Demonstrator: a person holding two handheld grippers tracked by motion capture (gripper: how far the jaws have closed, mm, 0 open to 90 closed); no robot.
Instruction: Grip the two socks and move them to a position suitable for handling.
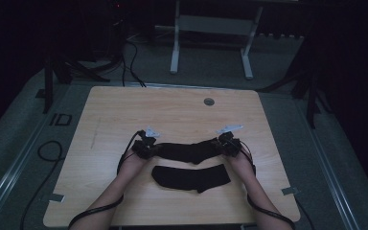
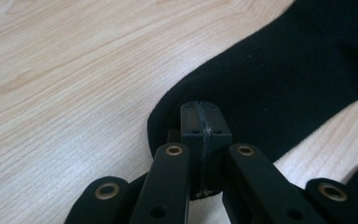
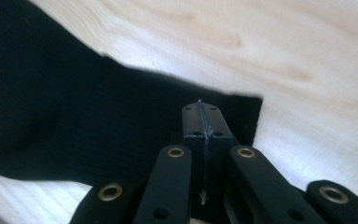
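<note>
A black sock [image 1: 189, 151] stretches across the middle of the wooden table [image 1: 124, 110], held at both ends. My left gripper [image 1: 154, 149] is shut on its rounded toe end; in the left gripper view the closed jaws [image 2: 200, 116] pinch the edge of the sock [image 2: 284, 70]. My right gripper [image 1: 219, 143] is shut on the other end. In the right gripper view the closed jaws [image 3: 200, 116] clamp the sock [image 3: 98, 112] near its straight cuff edge. A second black sock [image 1: 191, 178] lies flat just nearer the person, between the forearms.
A round grey grommet [image 1: 209, 101] sits near the table's far edge. Beyond the table stands a white frame on legs [image 1: 175, 52]. Cables [image 1: 48, 153] lie on the floor at the left. Bare wood surrounds the socks.
</note>
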